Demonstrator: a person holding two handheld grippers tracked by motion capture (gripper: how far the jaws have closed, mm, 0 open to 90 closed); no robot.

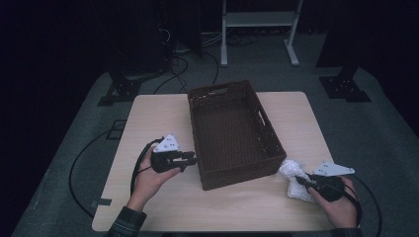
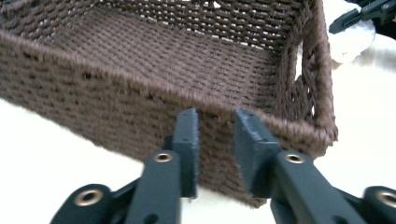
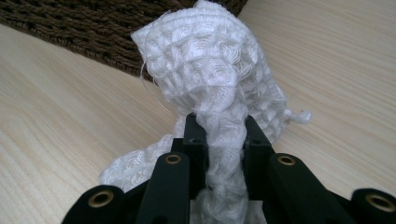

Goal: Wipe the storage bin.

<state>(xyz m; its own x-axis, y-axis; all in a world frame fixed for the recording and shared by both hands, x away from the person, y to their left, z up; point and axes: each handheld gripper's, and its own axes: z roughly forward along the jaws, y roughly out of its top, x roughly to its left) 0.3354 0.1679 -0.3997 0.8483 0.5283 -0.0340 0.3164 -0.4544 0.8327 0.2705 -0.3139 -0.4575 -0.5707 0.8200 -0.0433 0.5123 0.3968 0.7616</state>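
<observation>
From above, the left gripper (image 1: 190,159) lies level beside the basket (image 1: 232,173), its hand (image 1: 148,180) cupped beneath; the right gripper (image 1: 301,181) points at the cloth (image 1: 295,173) by the basket's near right corner. In the left gripper view, the jaws stand slightly apart, empty, just before the basket (image 2: 93,98) wall; in the right gripper view, the right gripper (image 3: 219,140) pinches the cloth (image 3: 210,70) bunched before the basket (image 3: 70,23).

A pale wooden table (image 1: 148,118) stands on grey floor (image 1: 375,128), a white frame (image 1: 259,19) behind.
</observation>
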